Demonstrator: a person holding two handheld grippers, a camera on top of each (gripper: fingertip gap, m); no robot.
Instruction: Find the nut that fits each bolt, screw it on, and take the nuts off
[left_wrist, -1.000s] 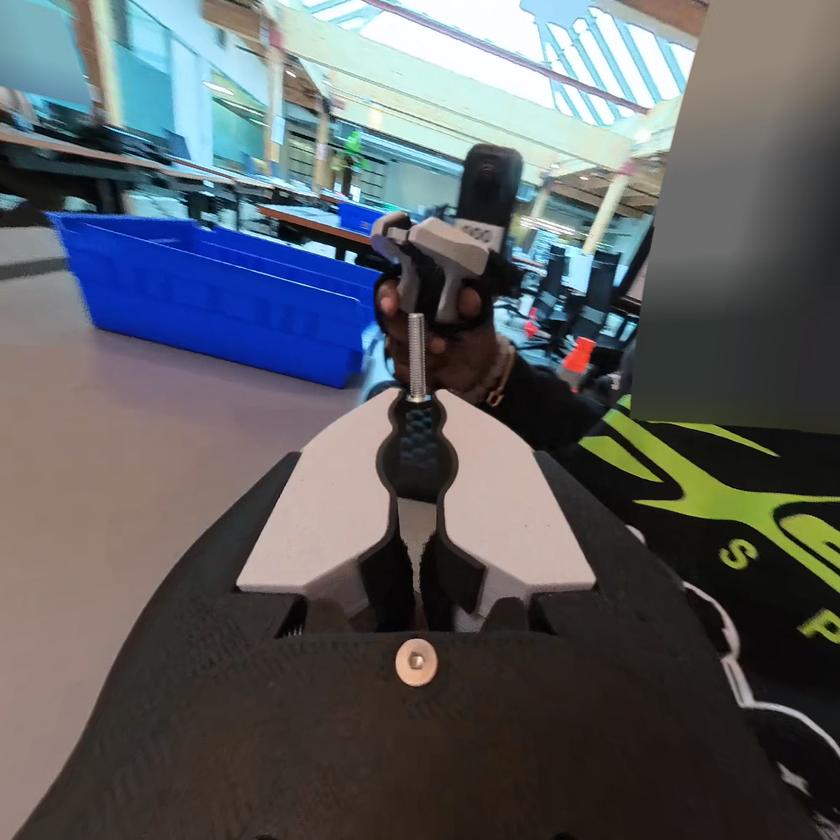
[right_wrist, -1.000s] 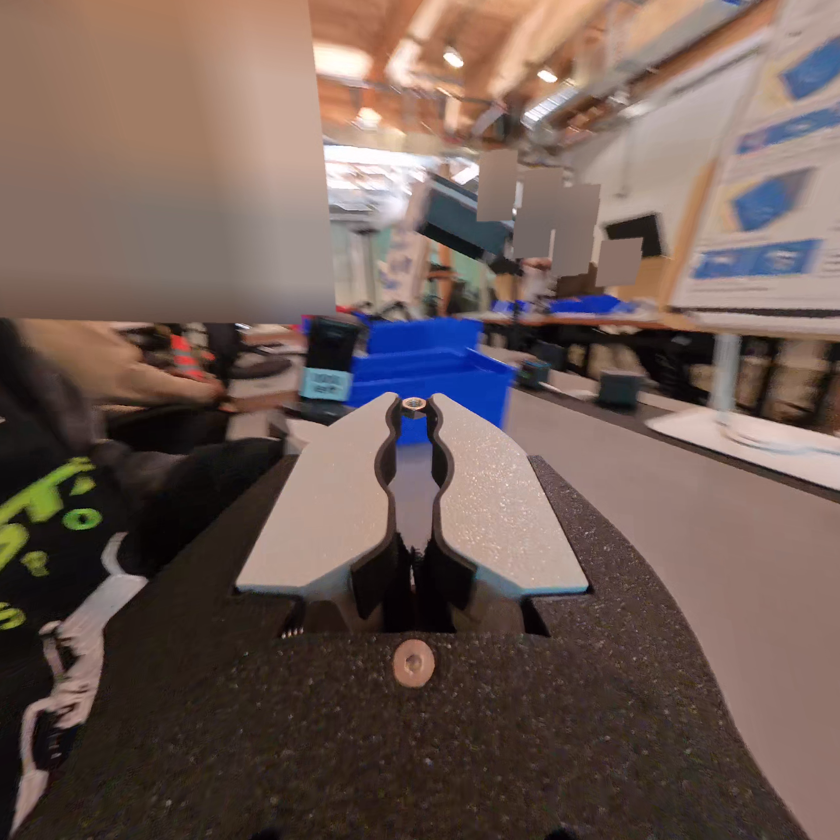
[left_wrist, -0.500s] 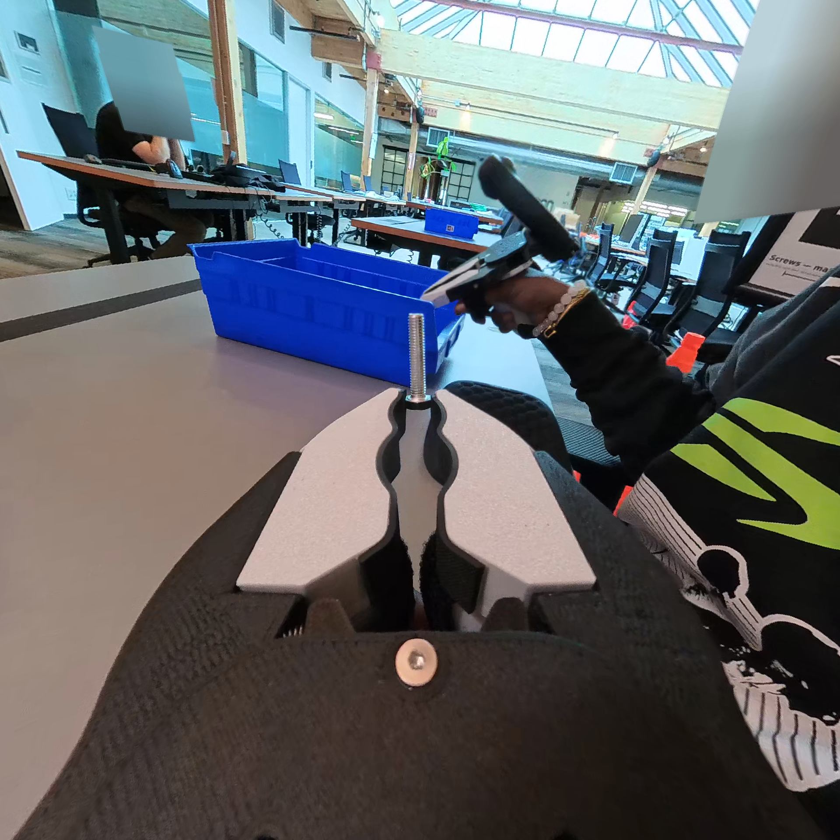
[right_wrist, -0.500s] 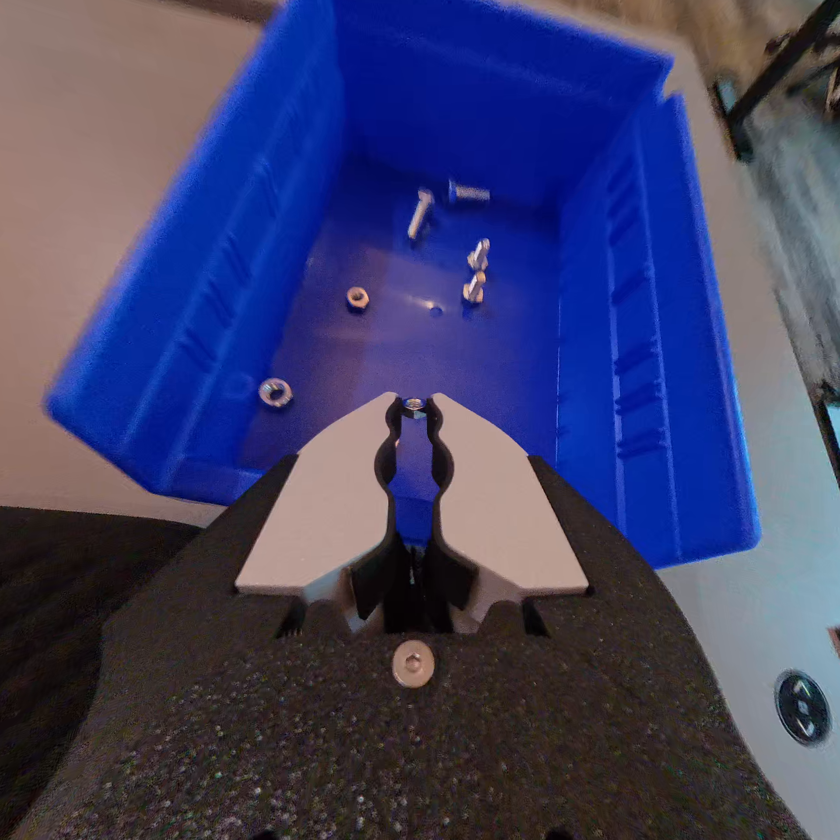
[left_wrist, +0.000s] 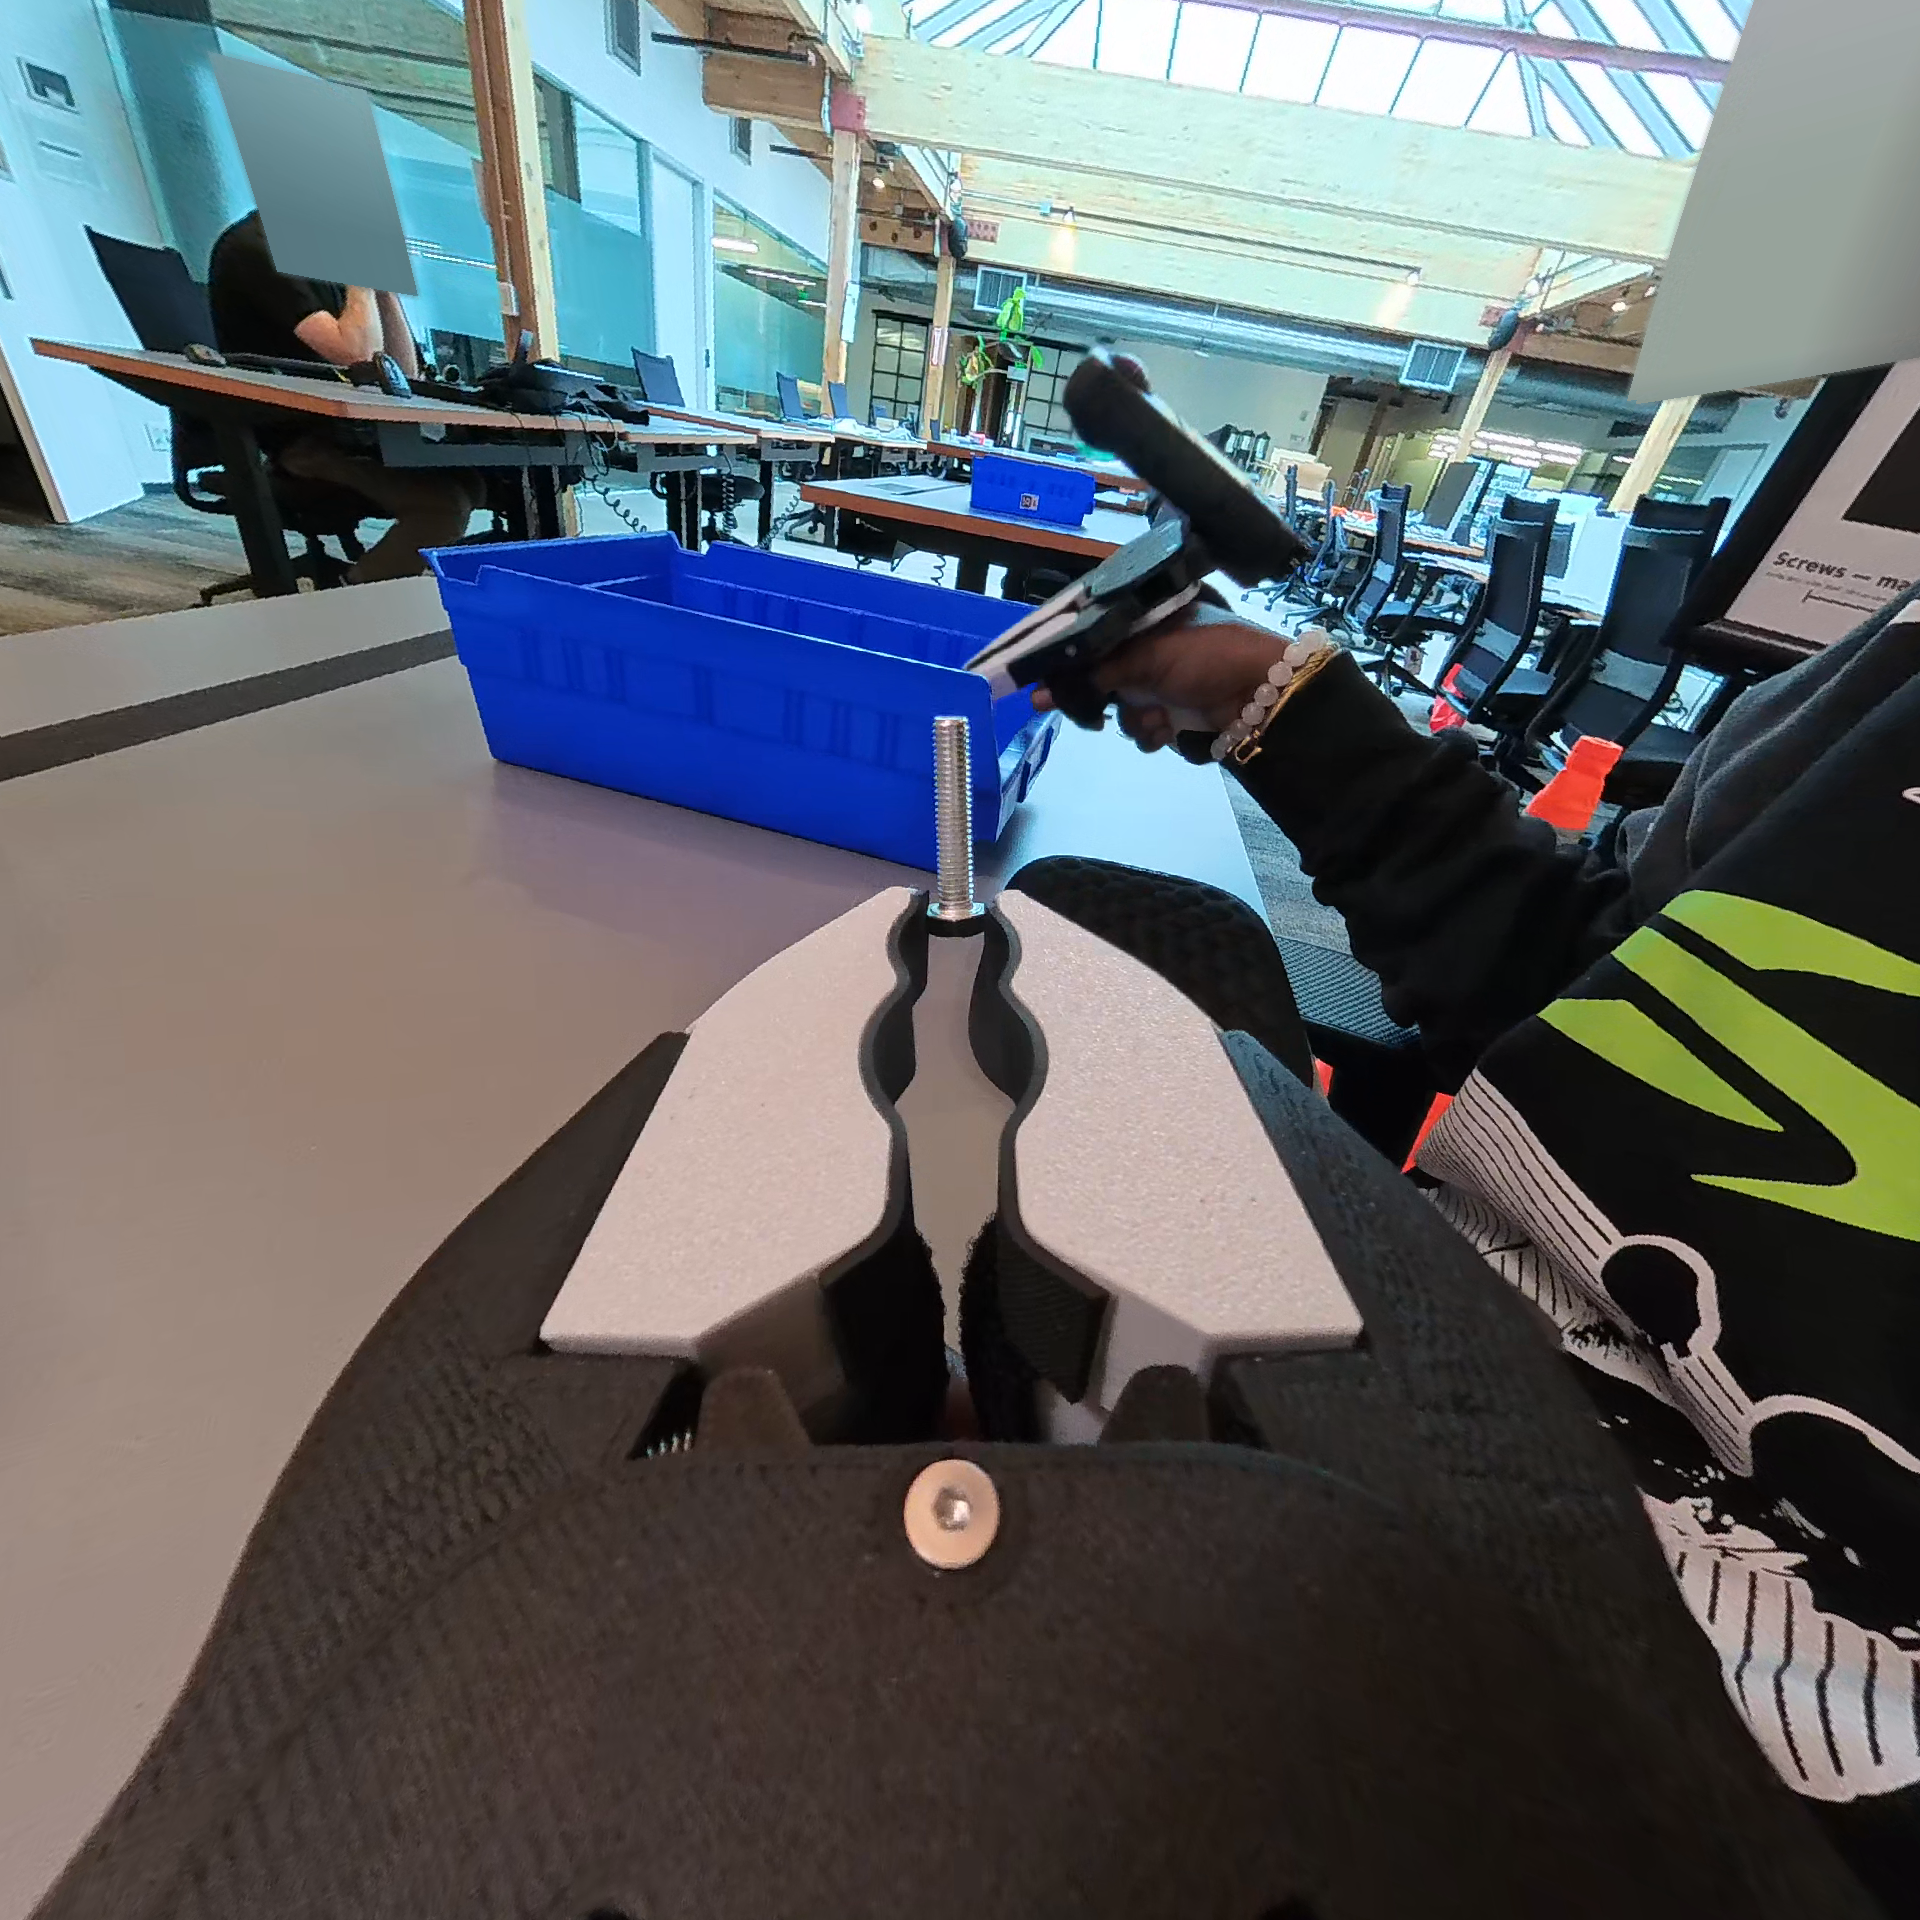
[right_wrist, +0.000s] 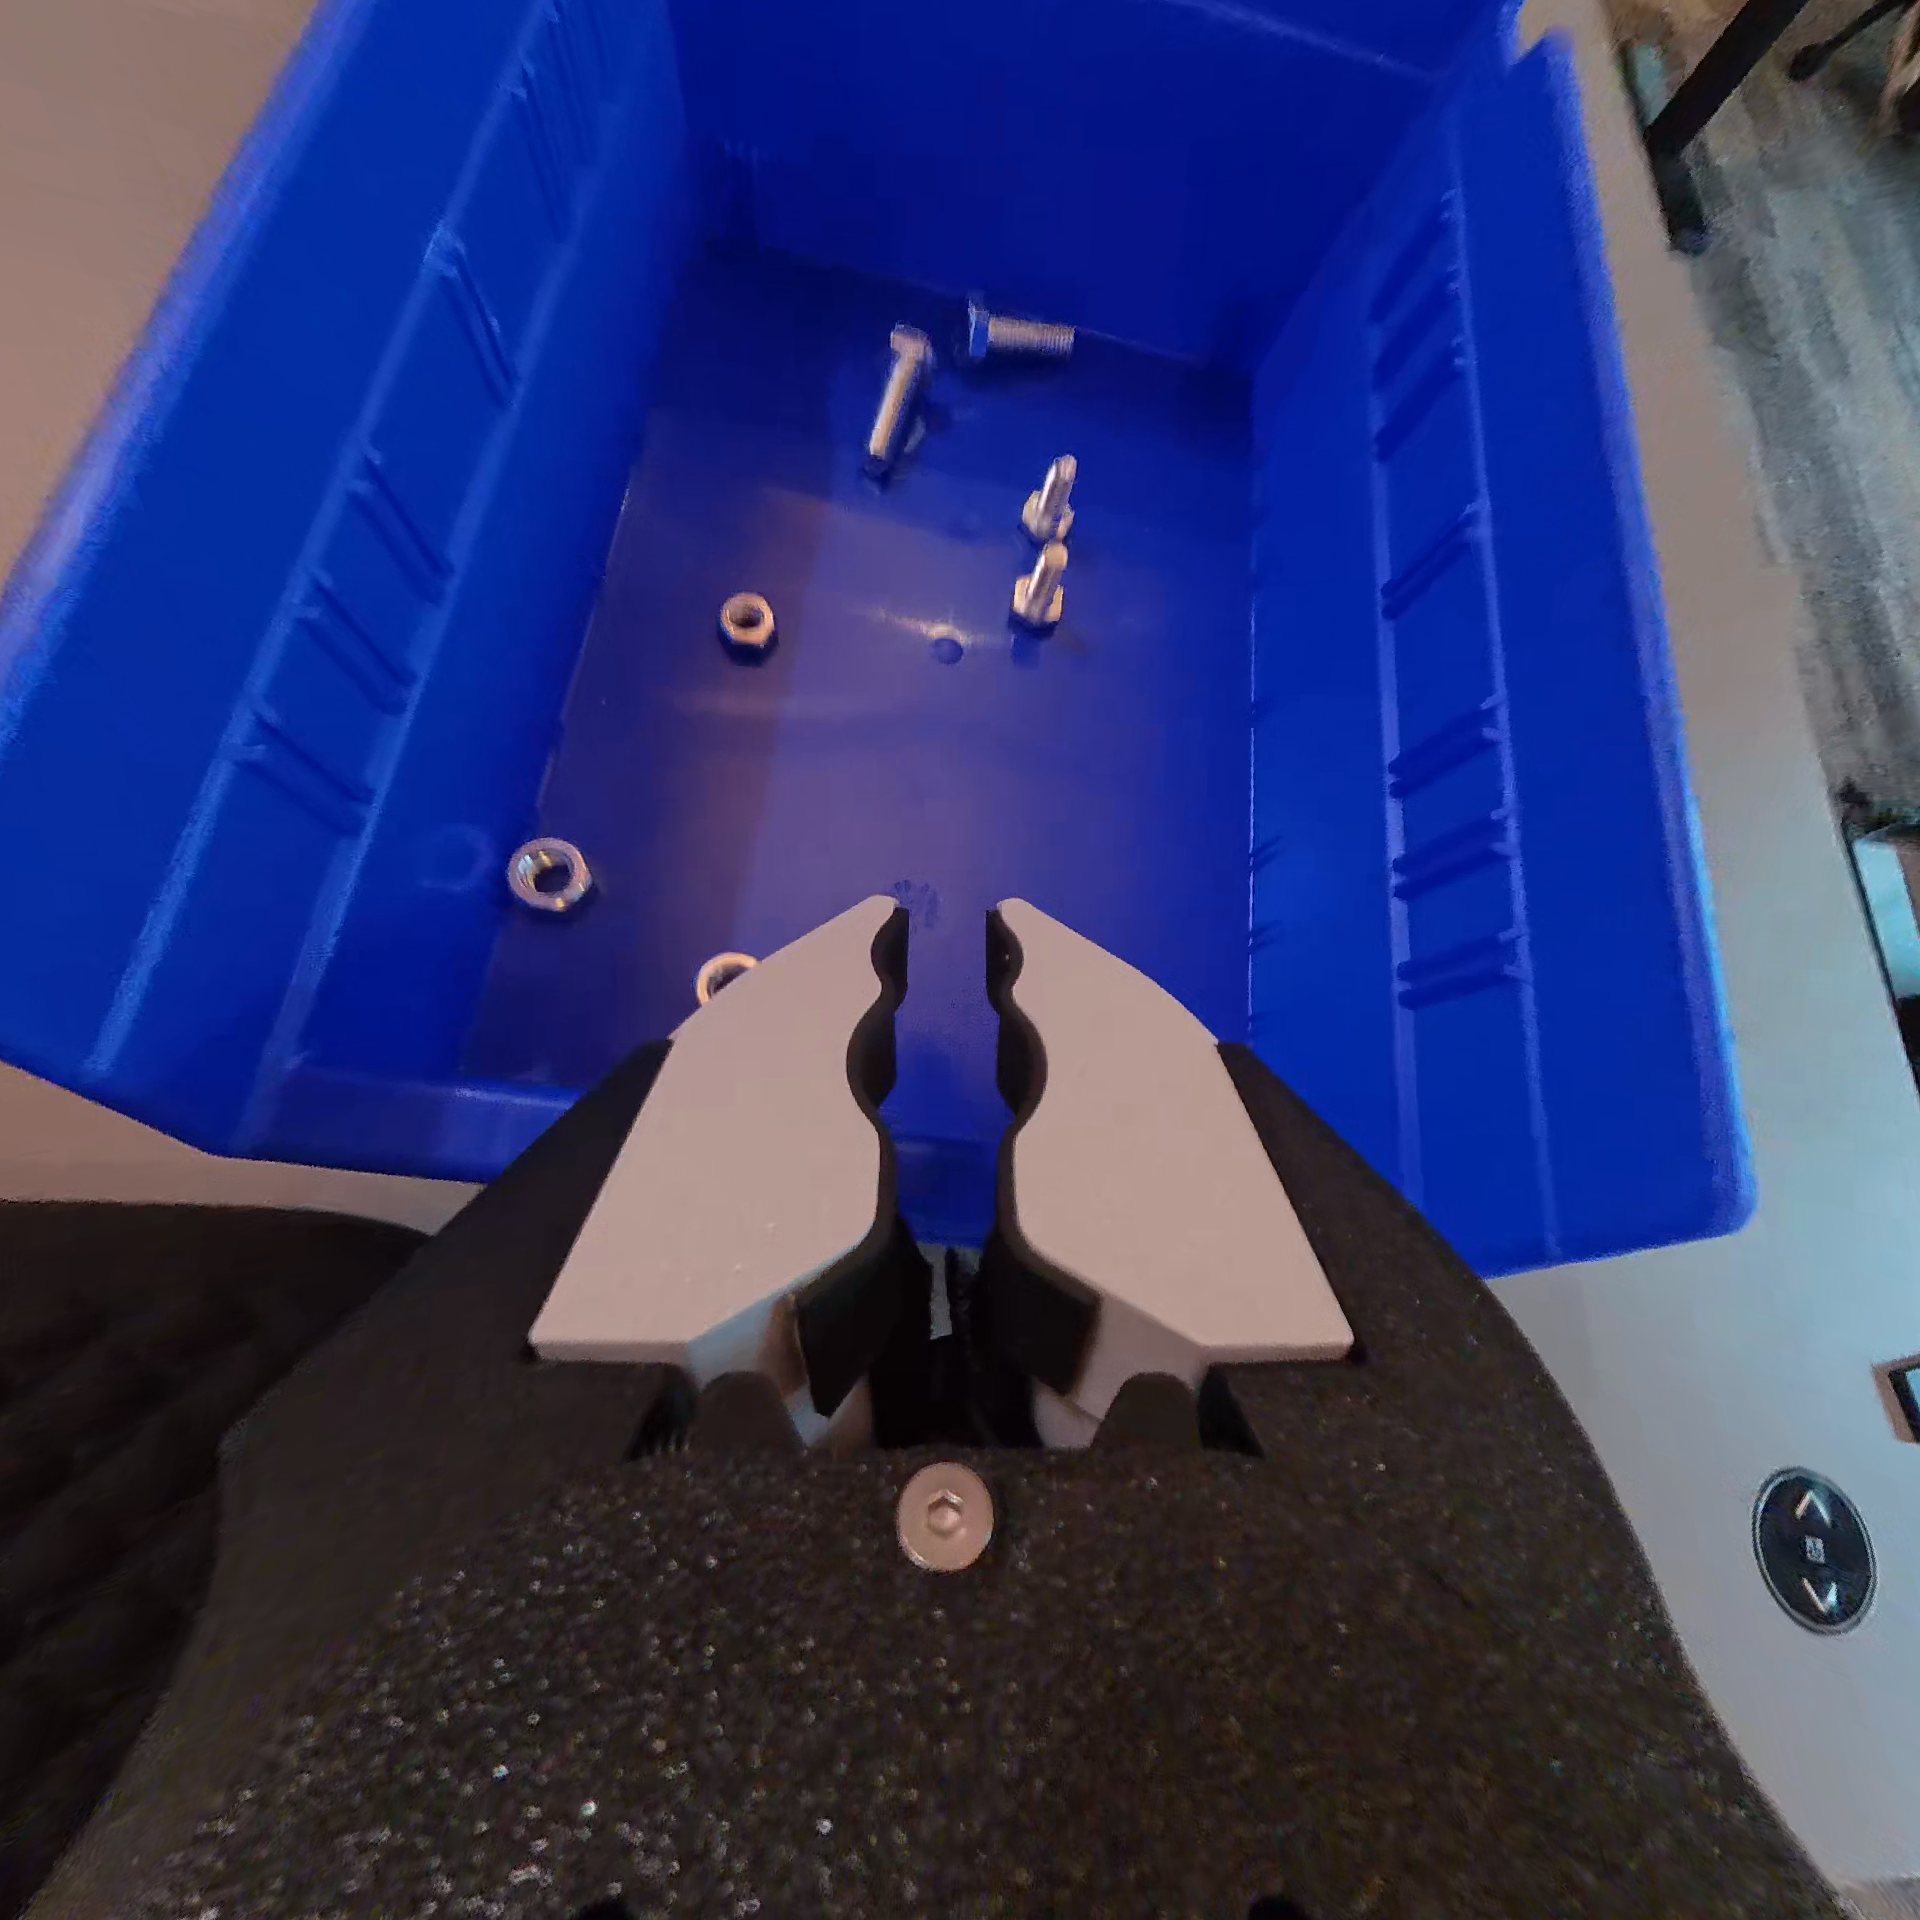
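Left claw is clamped on the hex head of a silver bolt, threaded shank standing straight up and bare — no nut on it. Right claw hangs over the blue bin with its fingers apart and nothing between them. Below it, loose nuts: one by the bin's left wall, one farther in, a third half hidden behind the left fingertip. Several more bolts lie toward the far wall.

These parts look small, hard and slick, light enough to skid on smooth plastic. My read: pinch a nut across two opposite flats, bore clear, so it can meet the shank squarely.

The bin sits near the grey table's right edge. Beyond — an open office, desks, chairs, timber beams, skylights, a person seated at a far desk.
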